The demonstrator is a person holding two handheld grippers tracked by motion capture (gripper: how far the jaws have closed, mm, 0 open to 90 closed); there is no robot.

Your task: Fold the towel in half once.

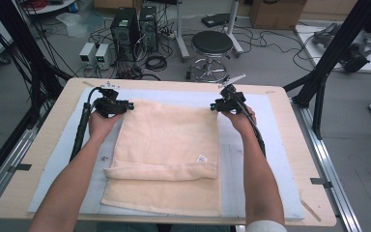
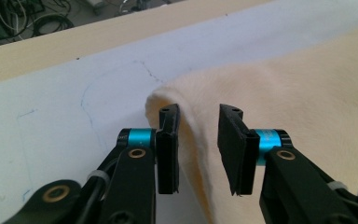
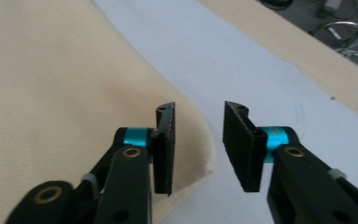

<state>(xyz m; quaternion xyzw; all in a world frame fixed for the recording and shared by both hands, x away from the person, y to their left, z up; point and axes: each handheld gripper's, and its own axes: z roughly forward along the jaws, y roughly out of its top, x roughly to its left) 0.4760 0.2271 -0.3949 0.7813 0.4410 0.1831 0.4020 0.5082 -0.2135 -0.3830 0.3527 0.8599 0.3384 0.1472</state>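
A cream towel lies flat on the white mat, its near part folded over into a flap with a small white label. My left gripper sits at the towel's far left corner, my right gripper at the far right corner. In the left gripper view the jaws of my left gripper stand apart, and the towel's raised corner lies between them with no pad pressing on it. In the right gripper view my right gripper is open just above the towel's corner, holding nothing.
The mat covers a light wooden table with bare edges all round. Beyond the far edge stand a black stool, computer towers and loose cables on the floor. Black frame posts rise at both sides.
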